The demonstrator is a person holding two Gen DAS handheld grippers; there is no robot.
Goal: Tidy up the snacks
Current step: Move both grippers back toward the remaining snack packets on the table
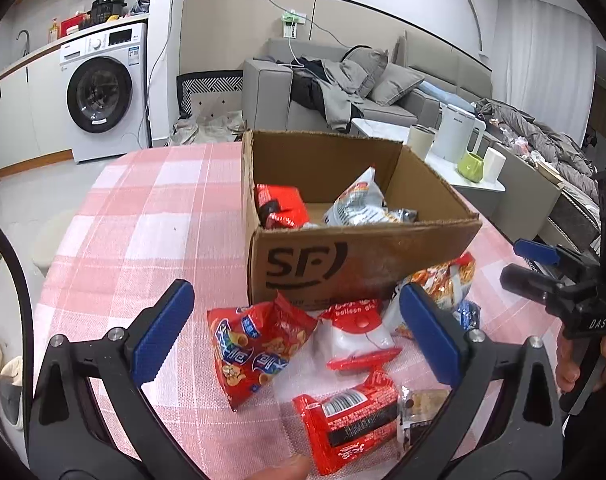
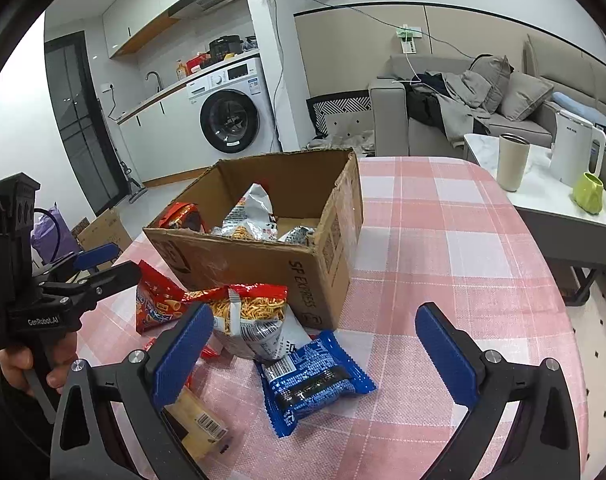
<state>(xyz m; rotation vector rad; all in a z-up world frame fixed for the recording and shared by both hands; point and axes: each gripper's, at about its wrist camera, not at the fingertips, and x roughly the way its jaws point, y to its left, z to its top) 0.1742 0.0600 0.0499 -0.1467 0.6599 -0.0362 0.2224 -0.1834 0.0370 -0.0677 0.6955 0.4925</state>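
An open cardboard box (image 1: 355, 256) (image 2: 303, 280) stands on the pink checked table (image 1: 143, 220) and holds a red packet (image 1: 281, 204) and a silver packet (image 1: 359, 204). In front of it lie a red chip bag (image 1: 255, 344), a red-and-white packet (image 1: 355, 332), a red bar packet (image 1: 351, 424), a noodle-snack bag (image 2: 255, 316) and a blue packet (image 2: 315, 380). My left gripper (image 1: 299, 332) is open above the red packets. My right gripper (image 2: 315, 348) is open above the blue packet, empty.
A side table (image 2: 543, 196) to the right carries a beige tumbler (image 2: 511, 162), a white kettle (image 2: 575, 148) and a green cup (image 2: 589, 192). A grey sofa (image 1: 343, 92) and a washing machine (image 1: 103, 92) stand behind. A small tan packet (image 2: 201, 424) lies near the table's front.
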